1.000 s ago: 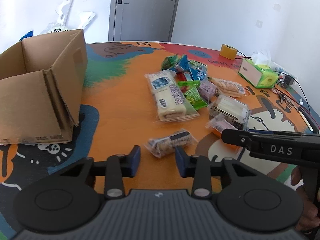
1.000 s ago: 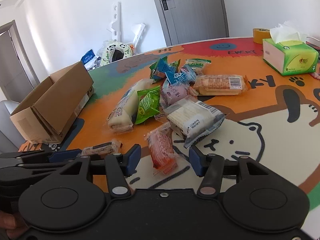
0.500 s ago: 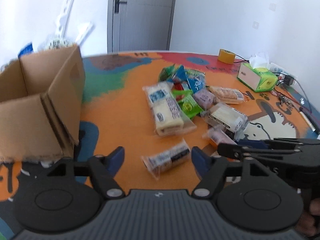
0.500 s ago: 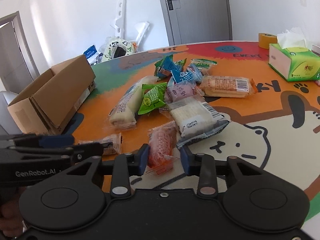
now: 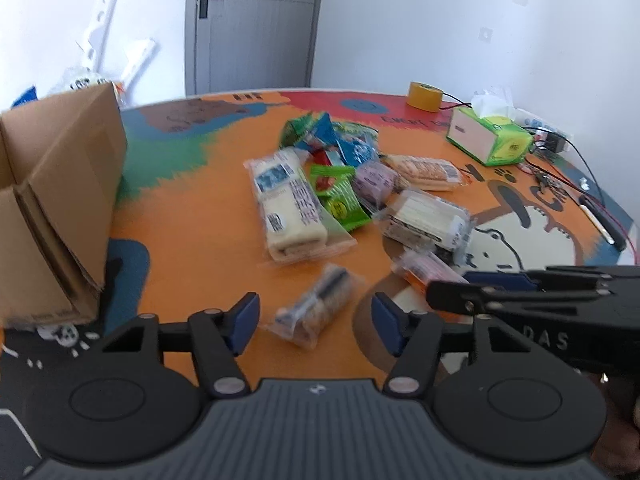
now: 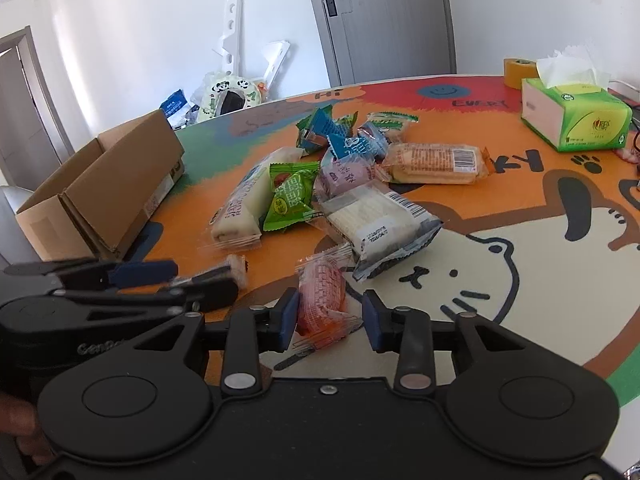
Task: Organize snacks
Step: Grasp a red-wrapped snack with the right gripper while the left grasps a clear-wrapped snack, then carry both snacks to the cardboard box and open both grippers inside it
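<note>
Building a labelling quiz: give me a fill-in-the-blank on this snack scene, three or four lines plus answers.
1. The snack in the orange wrapper lies between the pads of the ___ gripper.
2. The tissue box is mainly ___ in colour.
3. The open cardboard box holds ___ snacks that these views show.
4. The roll of tape is ___.

Answers: right; green; no; yellow

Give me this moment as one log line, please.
left claw: closing around dark snack, not gripping | right claw: around orange snack, pads apart | box: open
</note>
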